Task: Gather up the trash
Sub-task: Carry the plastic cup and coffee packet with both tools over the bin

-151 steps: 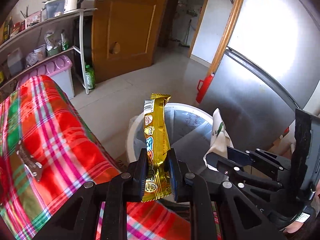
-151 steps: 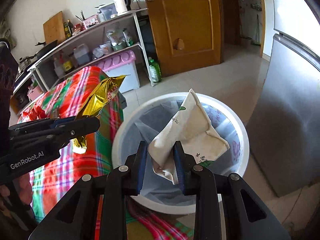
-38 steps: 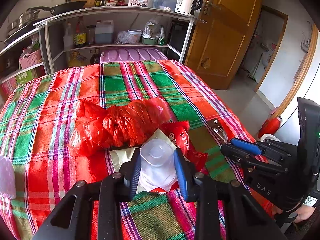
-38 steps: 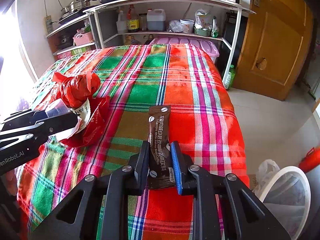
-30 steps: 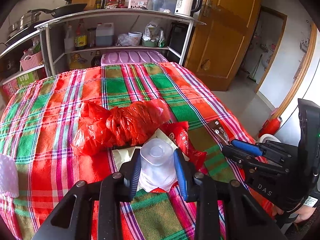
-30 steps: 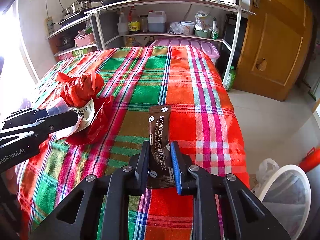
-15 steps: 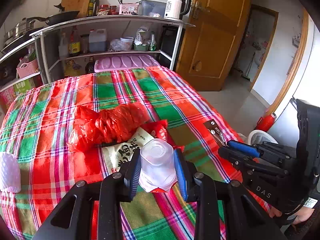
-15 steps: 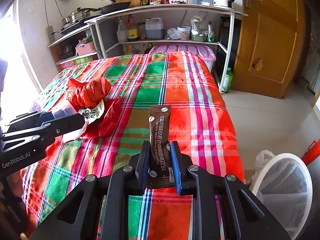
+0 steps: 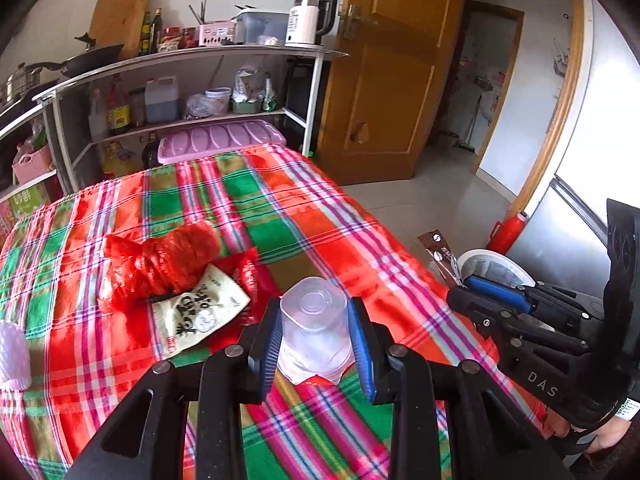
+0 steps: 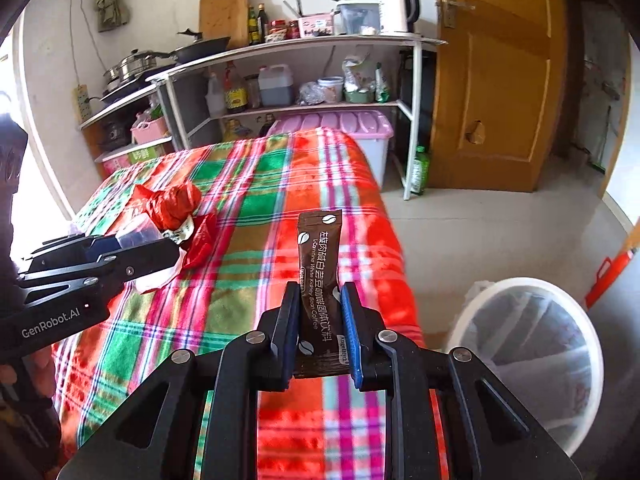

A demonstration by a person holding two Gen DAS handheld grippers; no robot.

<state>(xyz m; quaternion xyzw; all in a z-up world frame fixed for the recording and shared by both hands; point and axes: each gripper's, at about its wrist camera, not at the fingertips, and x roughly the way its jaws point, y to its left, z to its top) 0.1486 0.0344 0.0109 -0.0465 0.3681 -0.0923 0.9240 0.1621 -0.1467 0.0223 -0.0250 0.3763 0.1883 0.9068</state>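
Sunlit kitchen: white walls, pale tiled floor (image 10: 500, 232), wooden door (image 9: 384, 80), cluttered metal shelving (image 9: 192, 80), plaid-covered table (image 9: 240, 208).

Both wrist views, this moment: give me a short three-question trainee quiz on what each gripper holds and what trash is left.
1. True or false: the left gripper is shut on a crumpled clear plastic cup.
2. What does the right gripper hold? A) gold snack wrapper B) dark brown coffee sachet C) white paper bag
3. Fill in: the white round bin stands on the floor to the ____ of the plaid-covered table in the right wrist view.

Key: 1 true. 2 B. 3 right. Still on the cloth: a red plastic bag and a white printed packet.
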